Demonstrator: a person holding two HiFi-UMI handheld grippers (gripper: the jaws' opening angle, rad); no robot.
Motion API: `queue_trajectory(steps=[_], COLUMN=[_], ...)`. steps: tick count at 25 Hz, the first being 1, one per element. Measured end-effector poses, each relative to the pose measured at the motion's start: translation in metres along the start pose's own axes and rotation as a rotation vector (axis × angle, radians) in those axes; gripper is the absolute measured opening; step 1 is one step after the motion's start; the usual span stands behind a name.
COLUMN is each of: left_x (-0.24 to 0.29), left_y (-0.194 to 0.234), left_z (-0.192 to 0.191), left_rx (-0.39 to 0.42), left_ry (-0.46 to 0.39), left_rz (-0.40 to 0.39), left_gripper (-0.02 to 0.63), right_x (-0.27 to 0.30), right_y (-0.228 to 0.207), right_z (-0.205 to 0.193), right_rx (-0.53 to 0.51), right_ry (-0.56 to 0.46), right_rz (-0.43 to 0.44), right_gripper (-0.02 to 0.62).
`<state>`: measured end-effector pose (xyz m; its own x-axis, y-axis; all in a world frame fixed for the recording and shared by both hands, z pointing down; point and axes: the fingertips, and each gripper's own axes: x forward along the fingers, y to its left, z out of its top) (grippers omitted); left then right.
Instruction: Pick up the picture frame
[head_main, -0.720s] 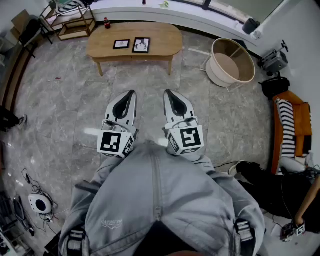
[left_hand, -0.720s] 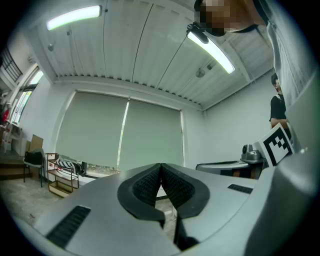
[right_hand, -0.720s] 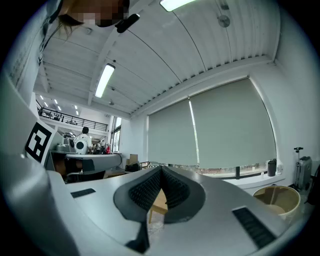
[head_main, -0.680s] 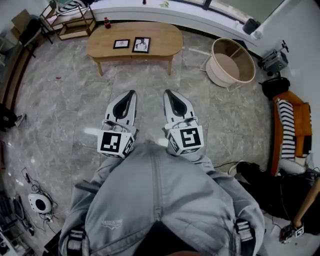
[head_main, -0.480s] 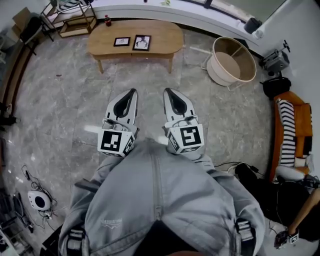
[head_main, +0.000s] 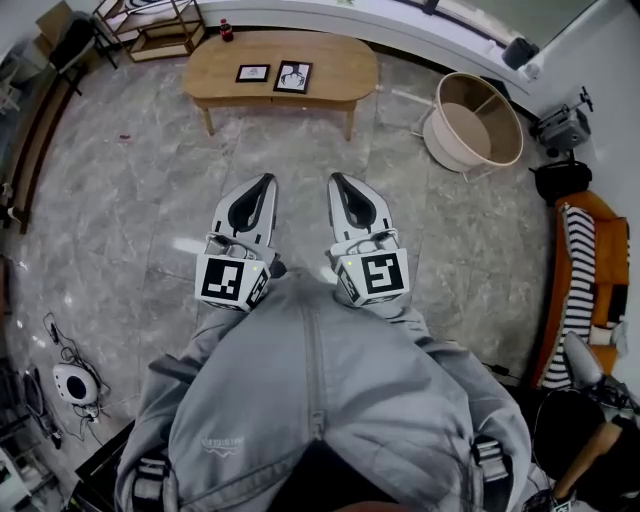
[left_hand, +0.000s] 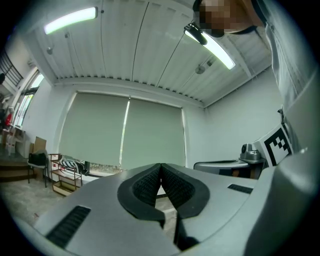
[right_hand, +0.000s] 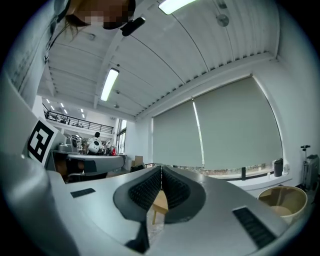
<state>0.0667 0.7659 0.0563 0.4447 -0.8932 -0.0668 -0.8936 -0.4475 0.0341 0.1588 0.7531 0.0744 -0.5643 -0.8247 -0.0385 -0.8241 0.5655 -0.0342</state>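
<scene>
Closest to me is my grey jacket (head_main: 310, 400), and just past it I hold both tools side by side and level. My left tool (head_main: 266, 180) has its pads pressed together with nothing between them, and my right tool (head_main: 334, 179) is closed just the same, also empty. Under them and stretching ahead is a grey marbled floor (head_main: 130, 200), and that open stretch is all that lies between the tools and the surface (head_main: 335, 75), a low oval wooden one on short legs well ahead of both tips. On it, ahead and a little left of my left tool, lie two frames close together but apart: the larger picture frame (head_main: 293, 76), and to its left the smaller picture frame (head_main: 253, 73). Ahead and off to the right of my right tool a round beige tub (head_main: 445, 135) sits tilted on the floor. Further right, an orange sofa (head_main: 590, 215) carries a striped cloth (head_main: 577, 290). Behind and left of my left tool a white device (head_main: 72, 383) lies on the floor among cables. Beyond the surface to the left stands a wooden shelf rack (head_main: 165, 35), and the far wall is windows under pale blinds.
</scene>
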Motion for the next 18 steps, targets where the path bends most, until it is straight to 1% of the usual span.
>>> queue_trajectory(steps=[4, 6, 8, 11, 13, 15, 18], left_x=[0.006, 0.011, 0.022, 0.044, 0.063, 0.086, 0.119], left_y=[0.006, 0.012, 0.027, 0.062, 0.091, 0.124, 0.170], left_z=[0.000, -0.009, -0.022, -0.031, -0.033, -0.032, -0.027], left_rx=[-0.005, -0.013, -0.015, -0.016, -0.020, -0.018, -0.009], left_ry=[0.016, 0.021, 0.019, 0.015, 0.028, 0.041, 0.029], left_rz=[0.016, 0.022, 0.021, 0.005, -0.008, -0.021, -0.049], left_gripper=[0.018, 0.018, 0.018, 0.018, 0.018, 0.018, 0.018], right_x=[0.009, 0.016, 0.034, 0.074, 0.107, 0.141, 0.186], right_y=[-0.006, -0.011, -0.017, -0.022, -0.024, -0.025, -0.030], right_z=[-0.001, -0.009, -0.022, -0.033, -0.036, -0.036, -0.036], right_rx=[0.012, 0.020, 0.030, 0.042, 0.051, 0.053, 0.051], right_ry=[0.013, 0.016, 0.015, 0.016, 0.018, 0.015, 0.015], right_rz=[0.013, 0.011, 0.003, -0.009, -0.021, -0.030, -0.059], right_gripper=[0.032, 0.032, 0.032, 0.032, 0.032, 0.032, 0.032])
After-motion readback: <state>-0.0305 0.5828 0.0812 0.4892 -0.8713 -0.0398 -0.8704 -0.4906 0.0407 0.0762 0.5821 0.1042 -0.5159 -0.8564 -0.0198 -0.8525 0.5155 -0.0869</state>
